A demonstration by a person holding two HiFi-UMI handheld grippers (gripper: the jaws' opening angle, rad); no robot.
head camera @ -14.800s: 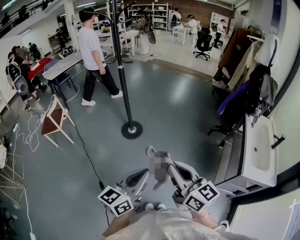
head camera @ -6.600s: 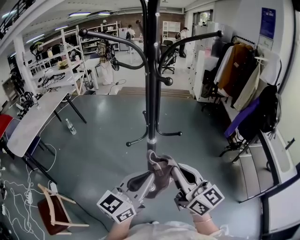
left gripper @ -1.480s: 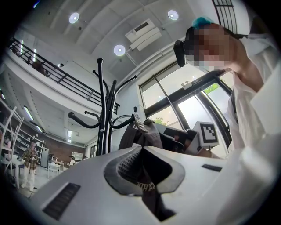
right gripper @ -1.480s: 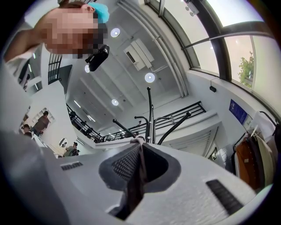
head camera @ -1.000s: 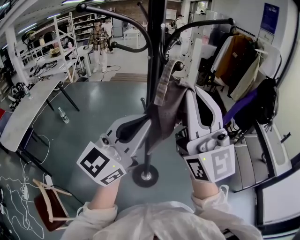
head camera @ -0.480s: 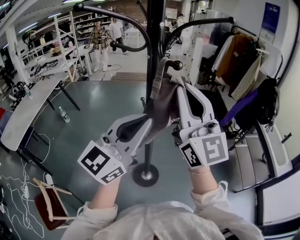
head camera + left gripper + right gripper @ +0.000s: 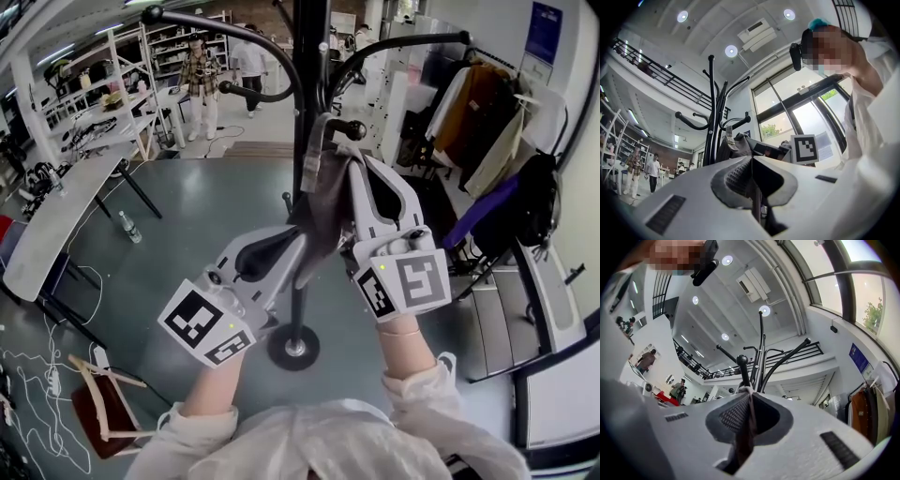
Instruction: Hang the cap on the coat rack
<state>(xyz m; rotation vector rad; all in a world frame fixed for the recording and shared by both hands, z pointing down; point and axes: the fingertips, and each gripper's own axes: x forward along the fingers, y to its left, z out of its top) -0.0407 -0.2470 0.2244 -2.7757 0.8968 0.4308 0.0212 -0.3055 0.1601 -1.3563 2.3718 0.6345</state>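
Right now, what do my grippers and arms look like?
Both the left gripper and right gripper are white moulded shells with dark ribbed pads, each carrying a cube with black-and-white square markers. The person wears loose cream sleeves.

Under me is a grey floor (image 7: 202,239) with a dull shine. The coat rack (image 7: 309,75) stands on it by its round base (image 7: 293,348), straight in front of me. At my lower left a wooden chair (image 7: 98,403) stands on the floor, and white cables (image 7: 42,352) lie loose beside it. Further left is a long bench (image 7: 47,234) on thin dark legs, and a small bottle (image 7: 130,229) stands upright on the floor near it.
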